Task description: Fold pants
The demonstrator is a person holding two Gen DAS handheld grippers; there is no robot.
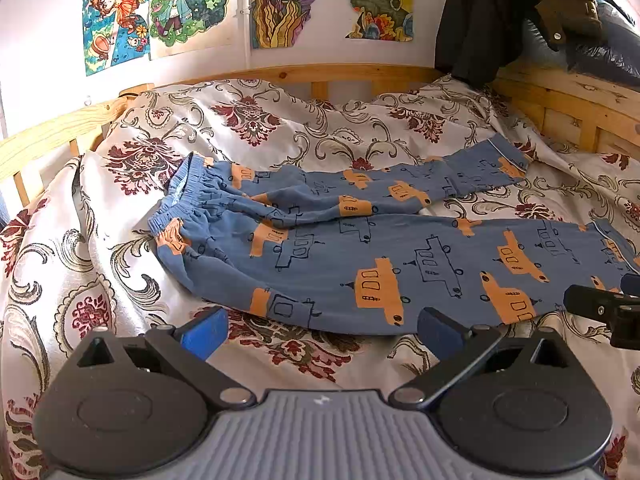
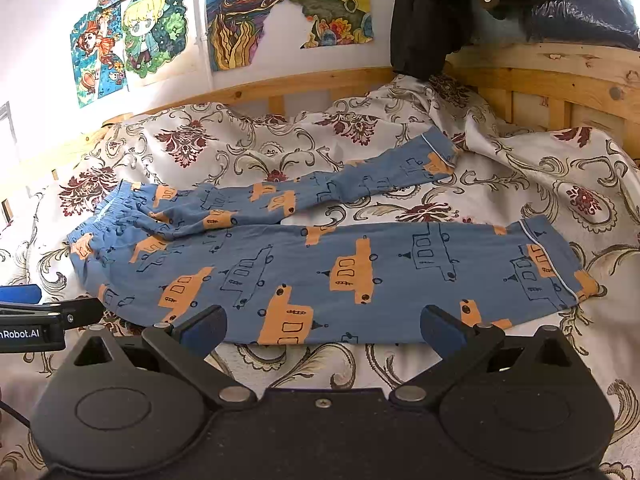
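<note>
Blue pants [image 1: 340, 256] with orange and outlined vehicle prints lie spread on the floral bedspread [image 1: 280, 120], waistband [image 1: 180, 200] to the left, both legs running right. The far leg [image 2: 360, 184] angles toward the headboard; the near leg [image 2: 360, 272] lies flat. My left gripper [image 1: 322, 330] is open just short of the near leg's front edge, nothing between its blue pads. My right gripper [image 2: 322, 330] is open too, over the near leg's lower edge by the cuff [image 2: 552, 264] end. Each gripper shows at the side of the other's view.
A wooden bed rail [image 1: 320, 74] runs behind the bedspread, with slats on the right [image 2: 560, 108]. Dark clothes [image 1: 480, 20] hang over the right corner. Colourful drawings [image 1: 160, 8] are stuck on the white wall. The bedspread is rumpled near the far rail.
</note>
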